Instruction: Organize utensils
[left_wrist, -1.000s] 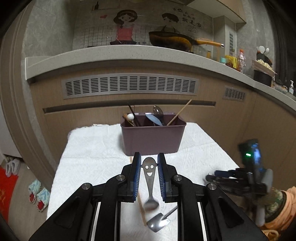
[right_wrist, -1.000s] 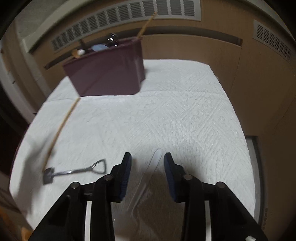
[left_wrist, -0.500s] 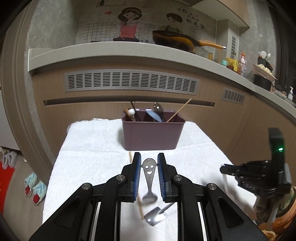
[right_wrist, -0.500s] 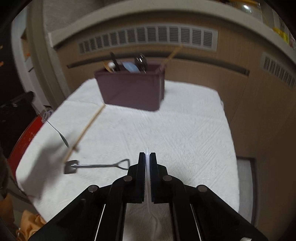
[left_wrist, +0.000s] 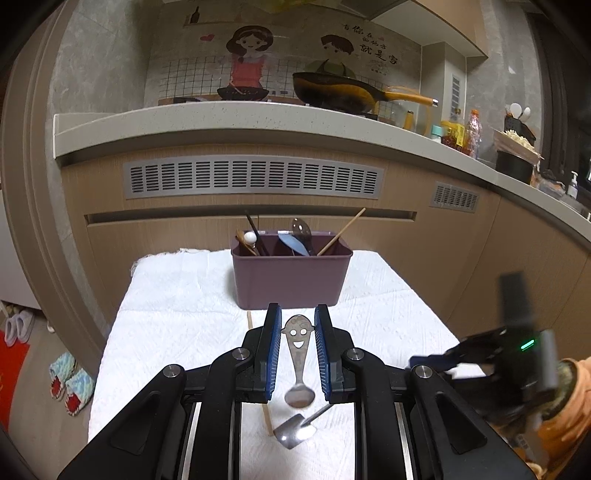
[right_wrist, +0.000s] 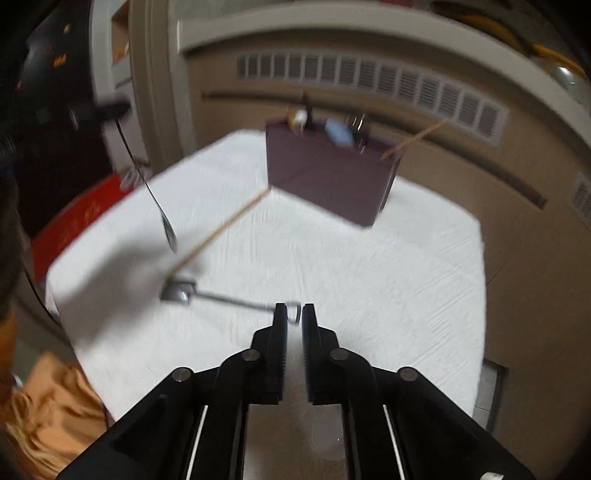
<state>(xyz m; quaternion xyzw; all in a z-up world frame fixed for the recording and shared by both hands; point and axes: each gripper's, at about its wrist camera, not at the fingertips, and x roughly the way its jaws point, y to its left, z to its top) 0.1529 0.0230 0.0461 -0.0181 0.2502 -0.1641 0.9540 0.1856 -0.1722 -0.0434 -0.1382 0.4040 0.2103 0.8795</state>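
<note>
**Smiley spoon held up, clear spoon pinched, bin waiting at the back**

The small steel spoon with the smiley-face handle (left_wrist: 298, 354) is gripped by its cut-out face end between the blue pads of the left gripper (left_wrist: 297, 325), bowl hanging down toward the camera and off the cloth. It's held in front of the mauve rectangular plastic utensil bin (left_wrist: 291, 280), on the near side of it.

A see-through plastic utensil (right_wrist: 294, 354) is clamped in the right gripper (right_wrist: 294, 314), jaws nearly together around it. The right wrist view is pretty blurred, so what kind of utensil it is can't be told.

The bin is set toward the far edge of the white textured cloth (left_wrist: 177, 317). Sticking out of it: a wooden chopstick (left_wrist: 341, 230) leaned to the right, a dark metal spoon (left_wrist: 300, 229), a light blue piece (left_wrist: 293, 244) and a white-tipped stick (left_wrist: 250, 236) at the left end.

In front of the bin, a second wooden chopstick (right_wrist: 221, 229) is laid on the cloth, one end almost touching the bin's base. A little steel shovel-shaped spoon (left_wrist: 295, 432) is found at its near end, flat on the cloth, just below the hanging spoon bowl.

Behind the bin, a wood-look cabinet front with a long grey vent grille (left_wrist: 253, 177) is seen, with a pale stone countertop (left_wrist: 221, 118) above it and an orange-handled wok (left_wrist: 340, 92) on top.
</note>
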